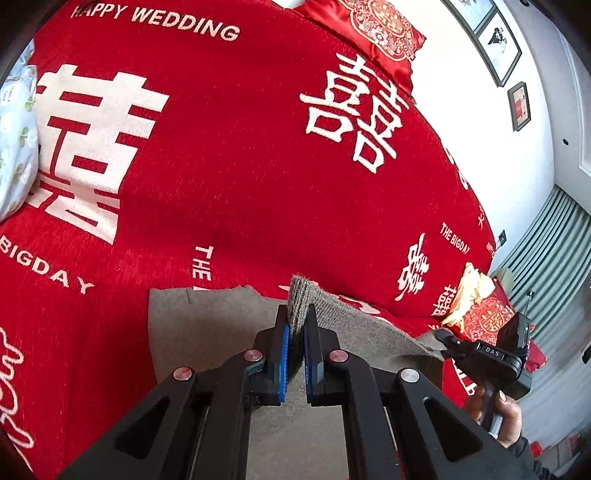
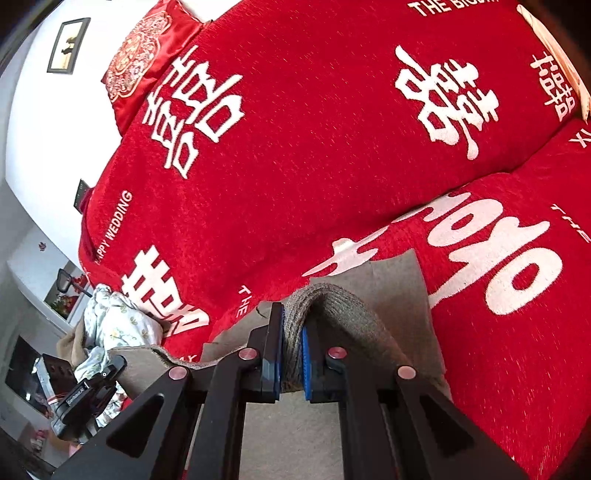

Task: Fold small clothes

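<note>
The grey-brown knitted garment with a ribbed hem (image 1: 207,332) lies at the lower centre of both wrist views, spread on the red chenille bedspread with white wedding lettering (image 1: 229,155). My left gripper (image 1: 295,354) has its jaws clamped on a raised ribbed edge of the garment, which stands up between the blue pads. My right gripper (image 2: 291,354) is likewise closed on a bunched fold of the same ribbed band. In the left wrist view the right gripper appears at the lower right, gripping the far corner, with the edge stretched between the two.

Judgement on handling: the cloth is soft, light and limp, and will sag wherever unsupported. The knit looks grippy against the pads, so slip is unlikely. The ribbed band is the thicker part and the sound place to hold, at two corners well apart, as now. The fuzzy bedspread may drag on the lower layer.

Surroundings: a pale floral-print cloth bundle (image 1: 14,140) sits at the left edge of the left view, well apart from the garment. A red satin embroidered pillow (image 1: 373,33) lies at the upper right, below framed pictures on the white wall (image 1: 495,40).
</note>
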